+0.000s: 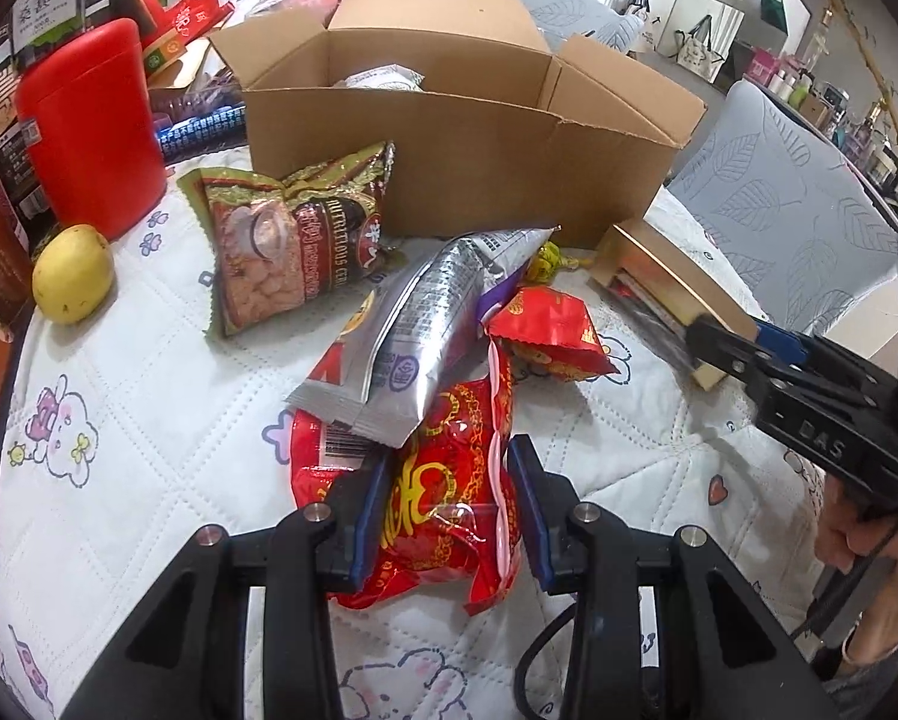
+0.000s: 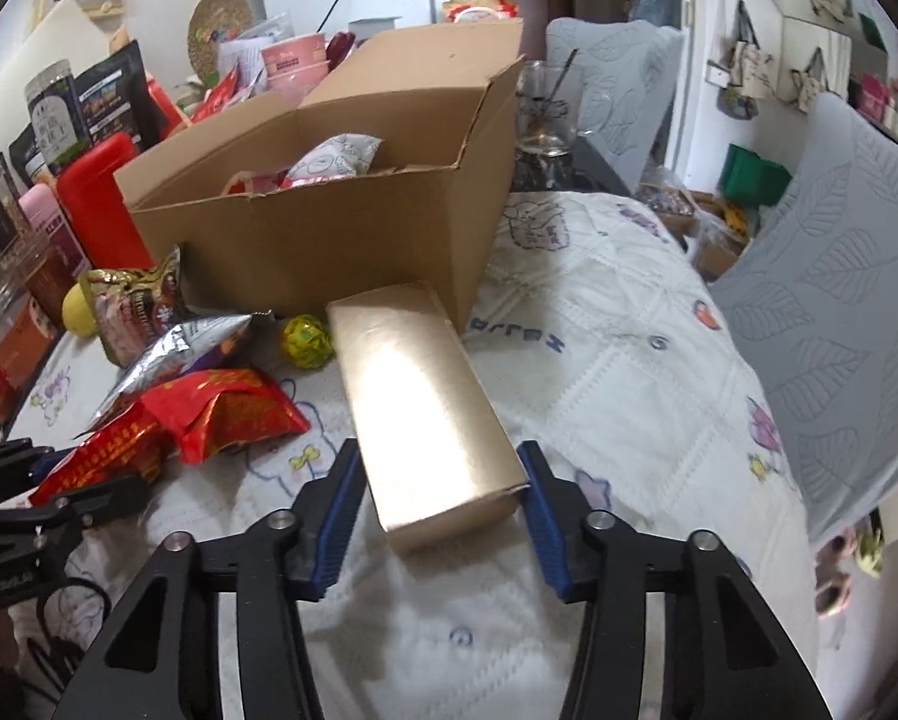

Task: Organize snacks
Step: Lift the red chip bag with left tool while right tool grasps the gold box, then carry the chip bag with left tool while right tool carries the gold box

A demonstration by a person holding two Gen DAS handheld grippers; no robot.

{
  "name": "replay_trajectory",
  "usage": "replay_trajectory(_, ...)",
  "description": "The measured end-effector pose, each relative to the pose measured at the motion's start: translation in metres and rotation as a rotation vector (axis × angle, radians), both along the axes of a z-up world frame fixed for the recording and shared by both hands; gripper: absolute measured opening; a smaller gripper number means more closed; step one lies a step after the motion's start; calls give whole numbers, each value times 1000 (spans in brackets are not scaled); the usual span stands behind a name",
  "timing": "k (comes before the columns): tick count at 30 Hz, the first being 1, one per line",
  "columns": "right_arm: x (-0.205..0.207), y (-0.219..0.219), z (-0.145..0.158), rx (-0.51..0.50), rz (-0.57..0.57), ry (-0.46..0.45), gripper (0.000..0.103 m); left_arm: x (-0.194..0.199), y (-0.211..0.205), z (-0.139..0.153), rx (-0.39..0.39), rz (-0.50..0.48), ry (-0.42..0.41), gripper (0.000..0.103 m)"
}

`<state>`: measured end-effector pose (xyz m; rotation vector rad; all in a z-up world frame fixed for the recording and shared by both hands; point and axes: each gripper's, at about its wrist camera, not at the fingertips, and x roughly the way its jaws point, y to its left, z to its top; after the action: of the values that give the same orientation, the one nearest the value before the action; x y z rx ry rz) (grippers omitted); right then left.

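Left claw (image 1: 446, 501) pinched the soft, crinkly red snack bag (image 1: 443, 480) mid-body; right claw (image 2: 437, 504) straddled the stiff gold box (image 2: 419, 402) near its end, pads probably just touching.

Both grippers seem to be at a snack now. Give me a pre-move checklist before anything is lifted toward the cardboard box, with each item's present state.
1. Left gripper on the red packet: ok, pads press its sides.
2. Red packet free to lift: not ok, the silver bag lies across its far end.
3. Right gripper astride the gold box: ok.
4. Right pads pressing the gold box: cannot tell, slight gaps seem to show.
5. Cardboard box open: ok, flaps up.
6. Room inside it: cannot tell, some packets are already in.
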<state>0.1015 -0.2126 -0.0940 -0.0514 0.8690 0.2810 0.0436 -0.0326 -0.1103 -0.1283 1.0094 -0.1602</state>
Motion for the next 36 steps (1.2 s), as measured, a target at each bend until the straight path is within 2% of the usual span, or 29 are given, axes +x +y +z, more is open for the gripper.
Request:
replay_trajectory(8,-33,4,17,31,1,-17,45,-11,2,4,-26,-9,4,38)
replay_trajectory(14,-63,5,11,70,9,50,45,-27,0,5,-3,-44,18,38)
replay_trajectory(19,-82,9,9,46,38,64,45,-36,3,5,-14,-57,34,38)
replay_trajectory(24,-75,13,0,53,45,96,48,-34,3,1,-14,-57,46,38)
replay_trajectory(29,-63,17,-8,81,36,112,57,-31,3,-1,-13,-59,48,38)
replay_trajectory(32,-57,20,-11,68,27,105,57,-31,3,-2,-10,-53,37,38)
replay_trajectory(34,-56,21,-12,72,19,104,49,-31,3,-2,-13,-47,33,38)
replay_trajectory(36,-57,20,-11,77,13,97,48,-32,4,-1,-17,-44,32,38)
